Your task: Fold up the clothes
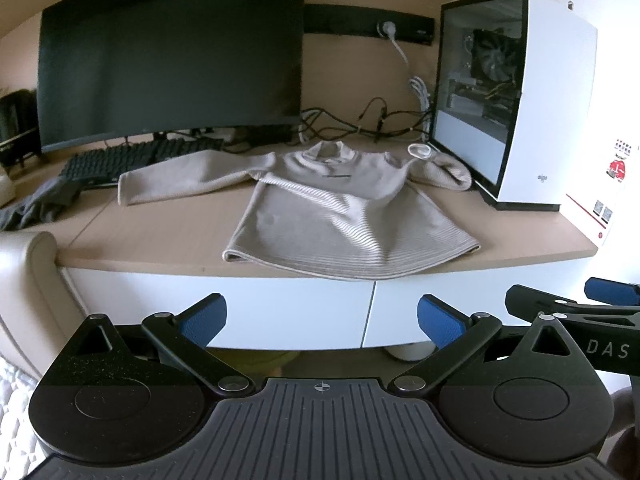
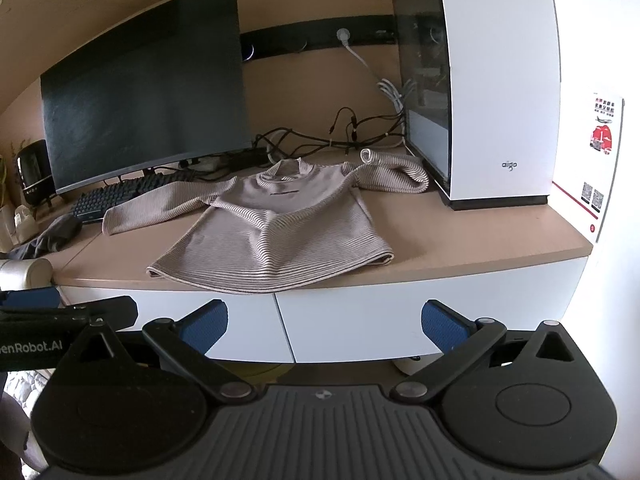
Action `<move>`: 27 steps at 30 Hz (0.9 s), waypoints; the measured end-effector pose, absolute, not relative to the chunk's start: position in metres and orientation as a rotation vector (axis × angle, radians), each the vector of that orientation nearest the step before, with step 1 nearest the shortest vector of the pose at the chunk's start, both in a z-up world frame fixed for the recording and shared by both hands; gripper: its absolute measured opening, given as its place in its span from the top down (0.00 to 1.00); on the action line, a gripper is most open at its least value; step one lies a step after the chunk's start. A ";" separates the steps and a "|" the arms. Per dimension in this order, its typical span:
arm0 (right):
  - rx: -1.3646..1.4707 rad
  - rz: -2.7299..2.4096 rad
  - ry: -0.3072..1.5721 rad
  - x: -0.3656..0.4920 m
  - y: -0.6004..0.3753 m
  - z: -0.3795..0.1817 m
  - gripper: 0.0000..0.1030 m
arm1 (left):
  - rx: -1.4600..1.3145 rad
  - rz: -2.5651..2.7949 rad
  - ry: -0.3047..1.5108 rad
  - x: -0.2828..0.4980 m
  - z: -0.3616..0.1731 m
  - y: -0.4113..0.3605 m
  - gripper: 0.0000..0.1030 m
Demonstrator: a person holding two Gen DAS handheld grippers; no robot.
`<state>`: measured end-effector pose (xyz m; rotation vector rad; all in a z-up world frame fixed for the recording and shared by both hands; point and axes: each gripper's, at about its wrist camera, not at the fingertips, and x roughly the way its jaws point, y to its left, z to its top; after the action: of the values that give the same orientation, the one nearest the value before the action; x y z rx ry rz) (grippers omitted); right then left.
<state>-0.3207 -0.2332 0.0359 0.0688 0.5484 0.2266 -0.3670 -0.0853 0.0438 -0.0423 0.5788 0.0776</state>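
A beige ribbed sweater (image 1: 340, 208) (image 2: 280, 232) lies spread on the wooden desk (image 1: 160, 240) (image 2: 460, 240), collar to the back and hem at the front edge. Its left sleeve (image 1: 180, 178) (image 2: 160, 206) stretches toward the keyboard; its right sleeve (image 1: 444, 172) (image 2: 400, 170) bunches against the computer case. My left gripper (image 1: 322, 320) is open and empty, held in front of and below the desk edge. My right gripper (image 2: 324, 322) is also open and empty, level with the white drawer fronts. The two grippers sit side by side.
A dark monitor (image 1: 168, 60) (image 2: 148, 108) and black keyboard (image 1: 132, 158) (image 2: 116, 196) stand at the back left. A white computer case (image 1: 516, 96) (image 2: 492, 80) stands at the right, with cables (image 1: 360, 124) behind the sweater. A grey cloth (image 1: 36, 204) (image 2: 44, 240) lies far left.
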 end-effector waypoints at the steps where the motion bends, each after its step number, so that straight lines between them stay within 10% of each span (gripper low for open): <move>1: 0.069 0.228 0.548 -0.321 -0.233 0.036 0.00 | -0.042 0.079 0.580 -0.367 0.044 -0.085 0.00; 27: 0.085 0.249 0.562 -0.314 -0.230 0.032 0.00 | -0.041 0.096 0.596 -0.358 0.041 -0.083 0.00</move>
<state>-0.3141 -0.2301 0.0320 0.0848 0.5622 0.2488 -0.3577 -0.0826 0.0408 -0.0407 0.5959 0.0962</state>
